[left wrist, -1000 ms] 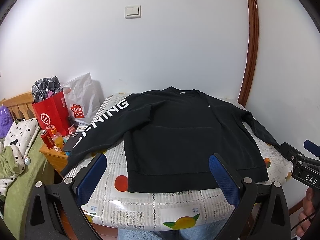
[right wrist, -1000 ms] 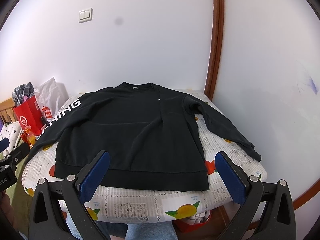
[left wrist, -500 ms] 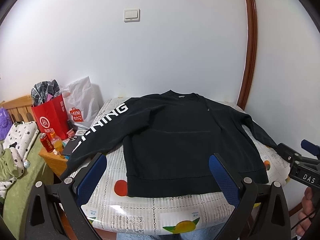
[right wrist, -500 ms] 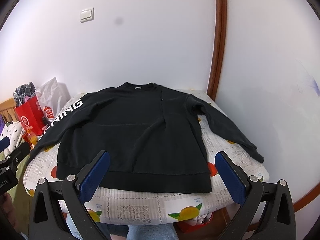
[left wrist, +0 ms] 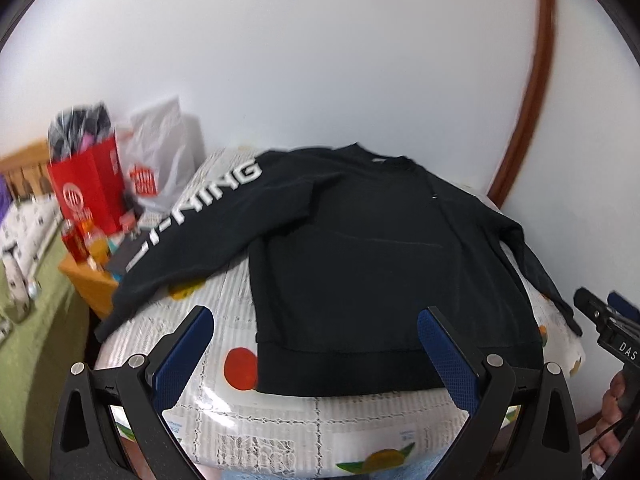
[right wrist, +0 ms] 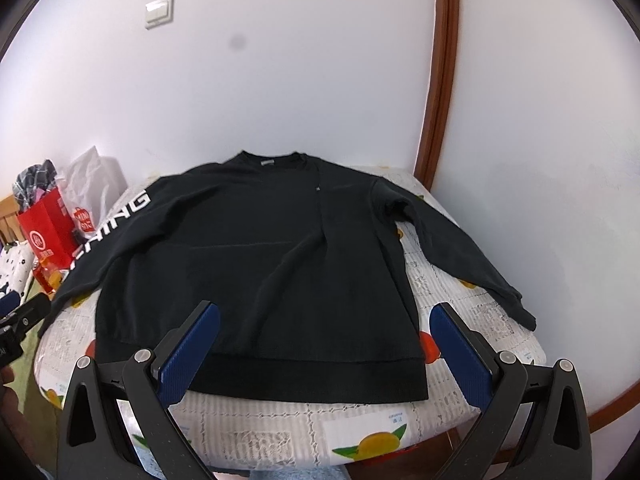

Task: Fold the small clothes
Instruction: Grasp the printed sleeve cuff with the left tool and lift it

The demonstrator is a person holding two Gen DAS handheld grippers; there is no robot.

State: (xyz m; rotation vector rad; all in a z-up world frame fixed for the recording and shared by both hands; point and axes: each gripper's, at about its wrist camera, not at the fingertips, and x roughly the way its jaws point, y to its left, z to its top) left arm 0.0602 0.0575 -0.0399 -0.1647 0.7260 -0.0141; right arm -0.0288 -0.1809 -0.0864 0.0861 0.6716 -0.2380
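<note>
A black sweatshirt (left wrist: 372,256) lies flat, front up, on a small table with a fruit-print cloth (left wrist: 280,432). It also shows in the right wrist view (right wrist: 256,268). Its left sleeve with white lettering (left wrist: 192,220) hangs over the table's left edge. Its right sleeve (right wrist: 460,248) stretches to the right edge. My left gripper (left wrist: 316,328) is open and empty above the hem's left part. My right gripper (right wrist: 324,324) is open and empty above the hem's right part. Neither touches the cloth.
A red paper bag (left wrist: 88,188) and a white plastic bag (left wrist: 160,164) stand on a low wooden cabinet (left wrist: 88,284) left of the table, with cans and bottles (left wrist: 78,240). A bed with green cover (left wrist: 36,344) is far left. White walls stand close behind and to the right.
Both grippers have moved forward and a little lower toward the sweatshirt's hem. Both stay open. The sweatshirt has not moved.
</note>
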